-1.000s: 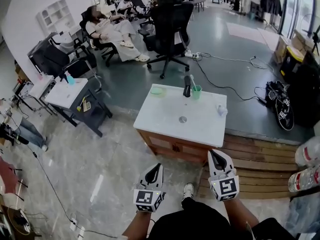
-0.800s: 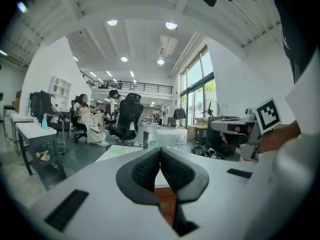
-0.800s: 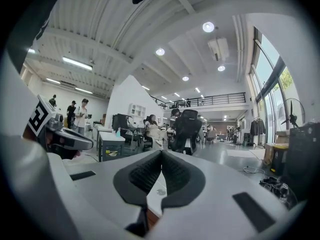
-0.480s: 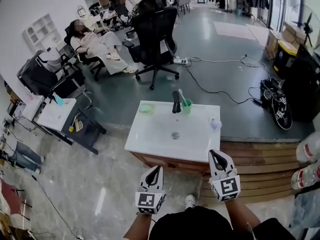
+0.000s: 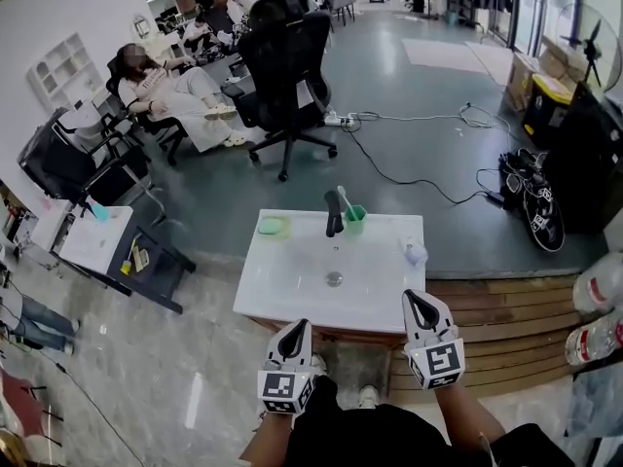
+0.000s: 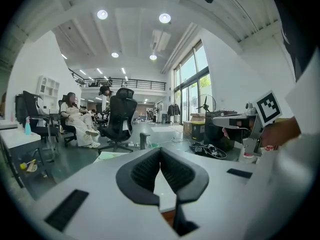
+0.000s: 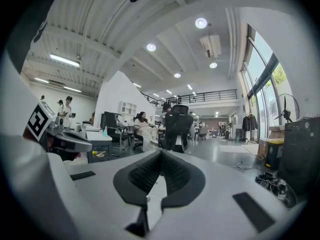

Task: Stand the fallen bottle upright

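Observation:
A small clear bottle (image 5: 413,251) seems to lie on its side at the right of the white sink counter (image 5: 292,285). On the counter's far edge stand a dark faucet (image 5: 334,212), a green cup (image 5: 355,220) with a toothbrush and a green soap dish (image 5: 272,226). My left gripper (image 5: 295,331) and right gripper (image 5: 419,305) hover at the counter's near edge, both shut and empty. The bottle is ahead of the right gripper, apart from it. In the left gripper view the pads (image 6: 145,171) meet, with the faucet (image 6: 144,140) beyond. The right gripper's pads (image 7: 145,173) also meet.
A black office chair (image 5: 282,66) and seated people (image 5: 170,90) are beyond the counter. A low white table (image 5: 92,239) stands at the left. A wooden step (image 5: 506,329) and large water bottles (image 5: 596,305) are at the right. Cables (image 5: 428,178) run across the floor.
The whole view has drawn closer to the sink counter. Both grippers, still shut, now reach its near edge, with the bottle closer ahead of the right one.

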